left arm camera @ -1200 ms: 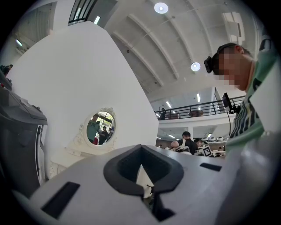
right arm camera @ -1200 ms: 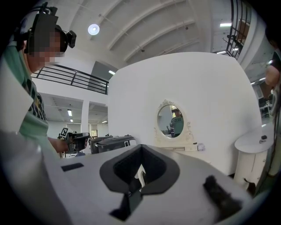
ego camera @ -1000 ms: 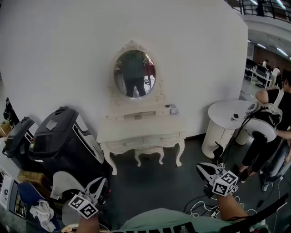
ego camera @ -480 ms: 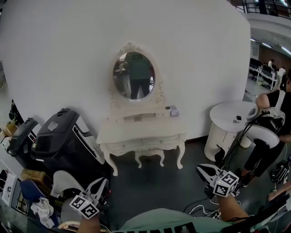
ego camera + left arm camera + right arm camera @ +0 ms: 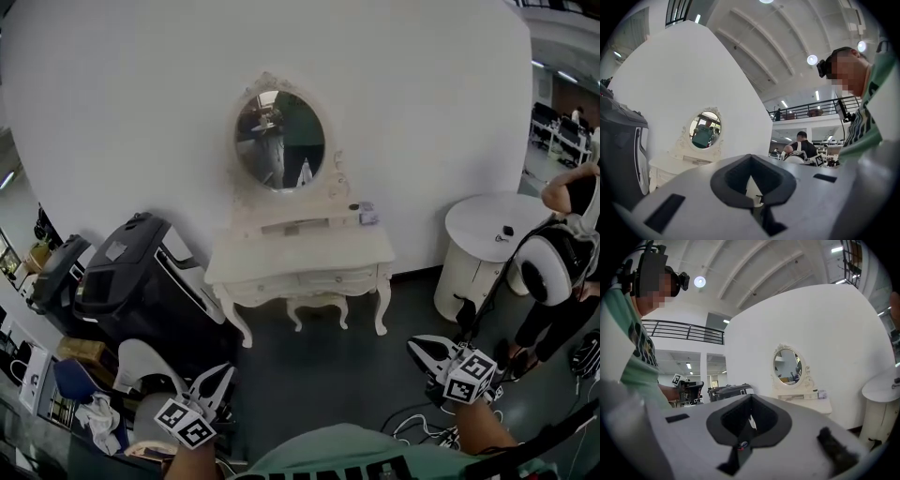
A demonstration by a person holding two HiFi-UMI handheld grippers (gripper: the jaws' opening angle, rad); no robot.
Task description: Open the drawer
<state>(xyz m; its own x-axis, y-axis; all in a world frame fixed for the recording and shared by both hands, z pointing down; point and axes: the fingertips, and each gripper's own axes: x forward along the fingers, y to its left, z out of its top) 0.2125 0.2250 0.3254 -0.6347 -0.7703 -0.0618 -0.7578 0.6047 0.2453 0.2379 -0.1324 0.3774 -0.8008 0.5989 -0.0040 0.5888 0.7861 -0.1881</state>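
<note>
A white dressing table (image 5: 300,255) with an oval mirror (image 5: 281,141) stands against the white wall, and its drawers (image 5: 309,279) are closed along the front. My left gripper (image 5: 217,375) is low at the left and my right gripper (image 5: 419,347) low at the right. Both are far from the table and point level toward it. Each is shut with nothing between its jaws. The left gripper view shows its closed jaws (image 5: 751,161) with the table (image 5: 675,164) beyond. In the right gripper view the closed jaws (image 5: 751,401) face the table (image 5: 806,404).
Two black suitcases (image 5: 131,291) (image 5: 52,281) stand left of the table, with a white chair (image 5: 141,366) in front of them. At the right are a round white table (image 5: 487,234) and a person (image 5: 562,272). Cables (image 5: 412,422) lie on the dark floor. A stool (image 5: 314,309) sits under the dressing table.
The dressing table looks slightly nearer and has shifted a little right in the head view. Both grippers stay low and shut. The person at the right has moved.
</note>
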